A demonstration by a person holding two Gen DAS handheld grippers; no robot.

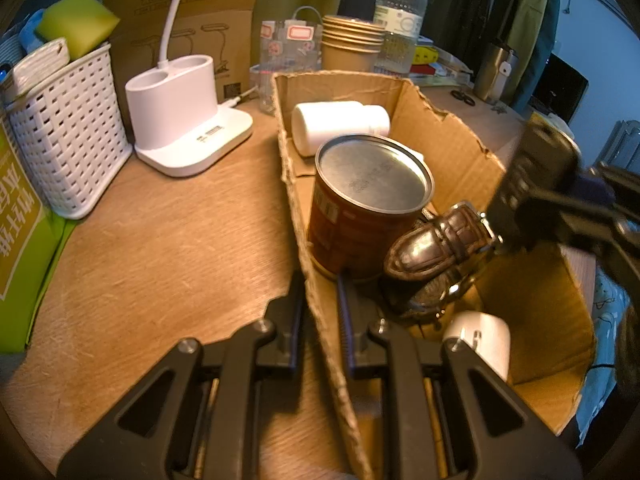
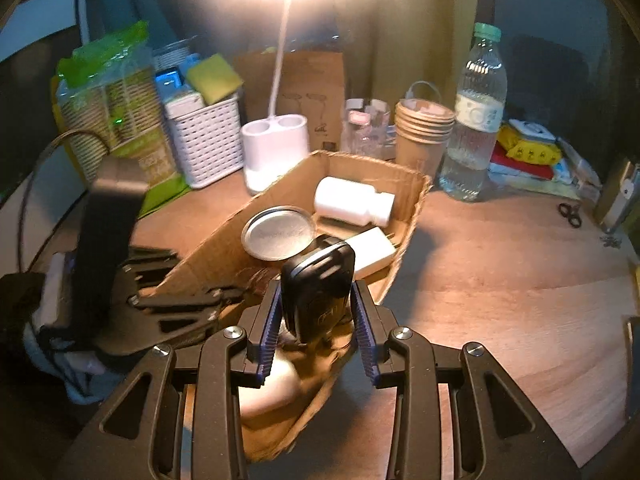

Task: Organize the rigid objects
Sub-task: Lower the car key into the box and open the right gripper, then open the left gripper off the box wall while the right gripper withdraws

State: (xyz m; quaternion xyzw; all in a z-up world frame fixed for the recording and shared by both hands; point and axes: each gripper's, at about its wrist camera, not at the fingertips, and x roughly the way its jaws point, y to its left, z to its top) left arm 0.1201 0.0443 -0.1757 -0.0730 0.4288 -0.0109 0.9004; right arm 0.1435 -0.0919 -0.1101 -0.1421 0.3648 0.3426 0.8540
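One cardboard box is seen on the wooden table, and five items are counted inside it: one white bottle lying on its side at the far end, one red tin standing upright with its metal lid up, one white charger just beside the tin, one brown leather-strapped watch leaning against the tin, and one white rounded object at the near end, whose kind cannot be told. The left gripper is pressed together on the box's near side wall, one finger outside and one inside. The right gripper is pinching one black key fob, which is held upright above the near end of the box; the fob touches nothing inside. The tin and watch lie directly under and ahead of the fob. Behind the box are noted one white lamp base with two wells, one white basket holding a yellow sponge, one stack of paper cups, one water bottle, and one clear bag. One green packet stands left of the basket. One pair of small scissors lies well apart on the right side of the table.
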